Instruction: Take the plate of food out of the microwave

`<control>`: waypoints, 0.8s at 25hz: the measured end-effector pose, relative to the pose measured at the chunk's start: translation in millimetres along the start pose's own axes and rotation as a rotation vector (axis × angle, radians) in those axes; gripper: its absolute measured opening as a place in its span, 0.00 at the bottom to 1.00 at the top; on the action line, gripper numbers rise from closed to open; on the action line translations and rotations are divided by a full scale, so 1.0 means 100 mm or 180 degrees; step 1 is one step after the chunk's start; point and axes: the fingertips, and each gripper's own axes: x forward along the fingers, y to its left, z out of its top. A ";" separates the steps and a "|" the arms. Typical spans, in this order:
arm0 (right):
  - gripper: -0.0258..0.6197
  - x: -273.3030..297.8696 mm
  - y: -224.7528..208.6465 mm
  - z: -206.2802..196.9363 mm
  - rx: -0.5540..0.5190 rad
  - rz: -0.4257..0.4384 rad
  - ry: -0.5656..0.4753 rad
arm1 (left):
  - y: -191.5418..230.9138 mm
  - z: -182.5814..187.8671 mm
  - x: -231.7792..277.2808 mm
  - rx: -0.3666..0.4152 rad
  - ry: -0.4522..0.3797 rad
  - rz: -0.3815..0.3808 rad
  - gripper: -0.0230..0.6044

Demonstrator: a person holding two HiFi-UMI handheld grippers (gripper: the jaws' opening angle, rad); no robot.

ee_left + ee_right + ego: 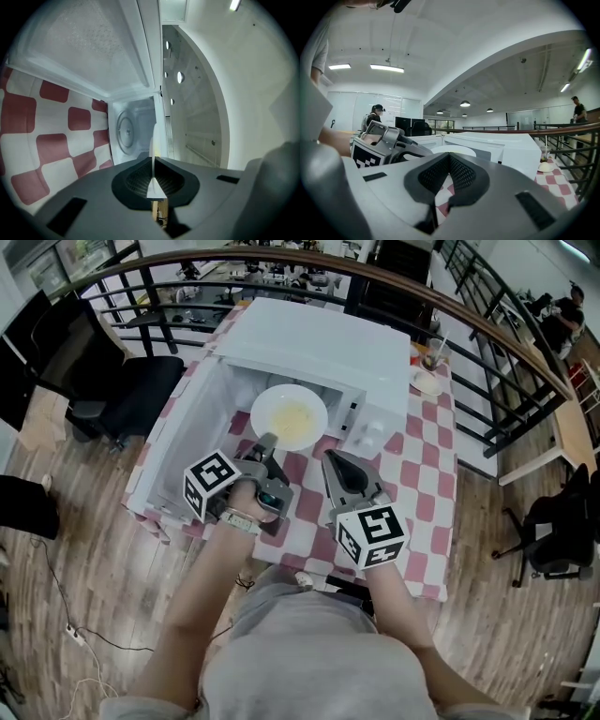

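A white plate (289,416) with pale yellow food hangs level at the mouth of the open white microwave (319,343). My left gripper (266,441) is shut on the plate's near rim. In the left gripper view the plate's rim (153,154) shows edge-on as a thin white line between the jaws of that gripper (153,177). Behind it are the bare cavity and the turntable (125,132). My right gripper (329,458) hovers beside the plate over the checked cloth, shut and empty (449,161). From the right gripper view the plate (454,150) lies just ahead.
The microwave door (178,446) swings out to the left. A cup with a straw (433,354) and a small saucer (428,382) stand at the table's back right. A black office chair (131,395) sits left of the table, and a curved railing (487,324) runs behind it.
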 end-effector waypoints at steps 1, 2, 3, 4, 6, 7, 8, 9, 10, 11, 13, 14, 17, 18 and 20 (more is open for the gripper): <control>0.08 0.01 0.00 0.02 0.0002 -0.0009 -0.0001 | -0.02 -0.01 -0.01 -0.0007 0.0014 -0.0001 0.06; 0.08 0.01 0.01 0.03 0.0001 -0.0015 -0.0003 | -0.04 -0.01 -0.02 -0.0017 0.0021 0.0006 0.06; 0.08 0.02 0.01 0.05 -0.0002 -0.0020 -0.0006 | -0.05 -0.02 -0.03 -0.0032 0.0024 0.0016 0.06; 0.08 0.03 0.01 0.07 -0.0007 -0.0025 -0.0010 | -0.06 -0.02 -0.05 -0.0053 0.0028 0.0025 0.06; 0.08 0.04 0.01 0.10 -0.0017 -0.0036 -0.0019 | -0.08 -0.03 -0.08 -0.0076 0.0035 0.0035 0.06; 0.08 0.04 0.01 0.12 -0.0020 -0.0043 -0.0024 | -0.10 -0.03 -0.10 -0.0067 0.0038 0.0034 0.06; 0.08 0.04 0.01 0.14 -0.0020 -0.0052 -0.0030 | -0.12 -0.03 -0.12 -0.0050 0.0042 0.0032 0.06; 0.08 0.03 0.00 0.16 -0.0019 -0.0062 -0.0037 | -0.15 -0.03 -0.13 -0.0033 0.0048 0.0026 0.06; 0.08 0.03 0.00 0.17 -0.0017 -0.0071 -0.0044 | -0.17 -0.03 -0.15 -0.0018 0.0057 0.0019 0.06; 0.08 0.02 0.00 0.19 -0.0014 -0.0081 -0.0052 | -0.20 -0.04 -0.17 -0.0004 0.0069 0.0008 0.06; 0.08 0.01 0.01 0.23 -0.0009 -0.0094 -0.0070 | -0.27 -0.04 -0.20 0.0011 0.0092 -0.0030 0.06; 0.08 0.01 0.02 0.25 -0.0010 -0.0097 -0.0079 | -0.30 -0.04 -0.21 0.0005 0.0094 -0.0059 0.06; 0.08 0.00 0.05 0.31 -0.0034 -0.0097 -0.0100 | -0.36 -0.02 -0.22 -0.0041 0.0076 -0.0139 0.06; 0.08 0.00 0.05 0.32 -0.0043 -0.0099 -0.0104 | -0.37 -0.02 -0.22 -0.0060 0.0077 -0.0148 0.06; 0.08 0.00 0.05 0.35 -0.0053 -0.0110 -0.0115 | -0.39 -0.01 -0.23 -0.0096 0.0080 -0.0163 0.06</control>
